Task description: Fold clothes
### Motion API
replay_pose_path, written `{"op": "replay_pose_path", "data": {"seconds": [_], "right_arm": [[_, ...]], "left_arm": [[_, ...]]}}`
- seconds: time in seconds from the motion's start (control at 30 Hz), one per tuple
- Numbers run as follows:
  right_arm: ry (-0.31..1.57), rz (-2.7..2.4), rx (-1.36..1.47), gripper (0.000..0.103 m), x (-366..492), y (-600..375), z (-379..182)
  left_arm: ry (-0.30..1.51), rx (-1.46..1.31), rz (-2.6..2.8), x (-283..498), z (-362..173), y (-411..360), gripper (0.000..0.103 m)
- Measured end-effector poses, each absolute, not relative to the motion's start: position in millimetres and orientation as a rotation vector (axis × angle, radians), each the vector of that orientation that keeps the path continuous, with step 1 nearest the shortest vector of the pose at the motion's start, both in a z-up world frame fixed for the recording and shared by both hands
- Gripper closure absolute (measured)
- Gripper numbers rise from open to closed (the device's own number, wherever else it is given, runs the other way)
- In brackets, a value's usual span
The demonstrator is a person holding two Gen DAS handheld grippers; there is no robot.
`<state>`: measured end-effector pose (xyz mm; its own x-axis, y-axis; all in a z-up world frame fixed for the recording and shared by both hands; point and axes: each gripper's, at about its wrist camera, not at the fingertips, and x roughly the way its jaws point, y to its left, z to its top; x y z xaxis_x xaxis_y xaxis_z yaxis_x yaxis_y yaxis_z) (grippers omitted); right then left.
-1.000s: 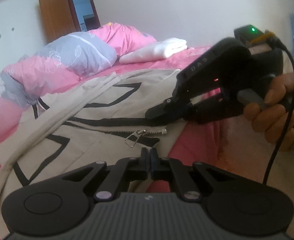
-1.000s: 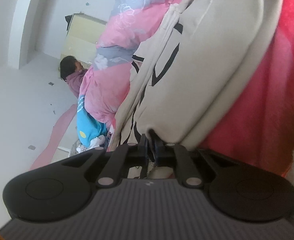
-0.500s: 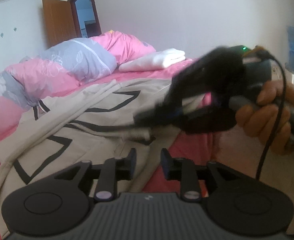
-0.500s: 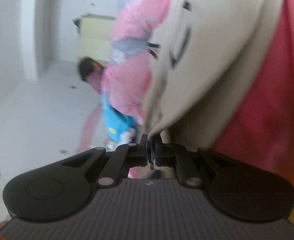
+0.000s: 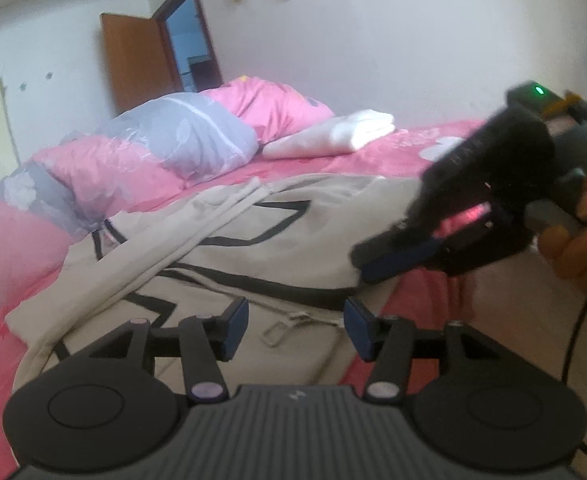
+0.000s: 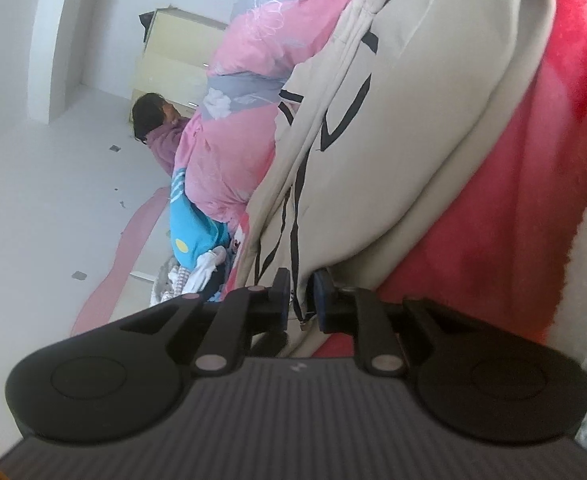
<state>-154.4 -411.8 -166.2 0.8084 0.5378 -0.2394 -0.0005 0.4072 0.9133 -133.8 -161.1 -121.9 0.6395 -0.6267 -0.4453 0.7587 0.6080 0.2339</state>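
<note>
A beige zip jacket with black line pattern [image 5: 277, 220] lies spread on the pink bed [image 5: 425, 304]. My left gripper [image 5: 296, 330] is open just above the jacket's front edge, with the zipper pull [image 5: 273, 333] lying between its fingers, untouched. In the left wrist view my right gripper [image 5: 367, 264], held by a hand [image 5: 577, 240], sits at the jacket's right edge. The right wrist view shows the jacket [image 6: 433, 120] folded over on itself. There the right gripper [image 6: 301, 300] has its jaws slightly parted, with the jacket's hem hanging loose between them.
A pink and grey quilt [image 5: 153, 152] is heaped at the head of the bed beside a folded white towel [image 5: 345, 134]. An open brown door [image 5: 141, 60] is behind. A person [image 6: 157, 124] sits beyond the quilt, near a pile of clothes [image 6: 193, 256].
Both grippers were shut on the jacket's edge a second ago. The left has opened wide and let go. The right has parted its jaws after a quick swing.
</note>
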Motion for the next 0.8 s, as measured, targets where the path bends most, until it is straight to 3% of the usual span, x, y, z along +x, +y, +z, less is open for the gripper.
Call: {"op": "replay_pose_path", "data": {"seconds": [0.03, 0.13, 0.63, 0.8], "right_arm": [[0.561, 0.361, 1.112, 0.09, -152.3, -411.2, -166.8], [0.571, 0.361, 1.113, 0.09, -144.1, -409.7, -169.8], [0.568, 0.399, 1.146, 0.09, -132.7, -414.5, -184.0], [0.56, 0.407, 1.152, 0.09, -133.0, -415.0, -186.0]], "left_arm": [[0.361, 0.402, -0.816, -128.5, -120.2, -158.2, 0.059], [0.436, 0.36, -0.795, -113.0, -120.2, -154.6, 0.069], [0.552, 0.399, -0.857, -88.0, -125.1, -164.8, 0.069], [0.544, 0.433, -0.882, -88.7, -124.0, -166.7, 0.078]]}}
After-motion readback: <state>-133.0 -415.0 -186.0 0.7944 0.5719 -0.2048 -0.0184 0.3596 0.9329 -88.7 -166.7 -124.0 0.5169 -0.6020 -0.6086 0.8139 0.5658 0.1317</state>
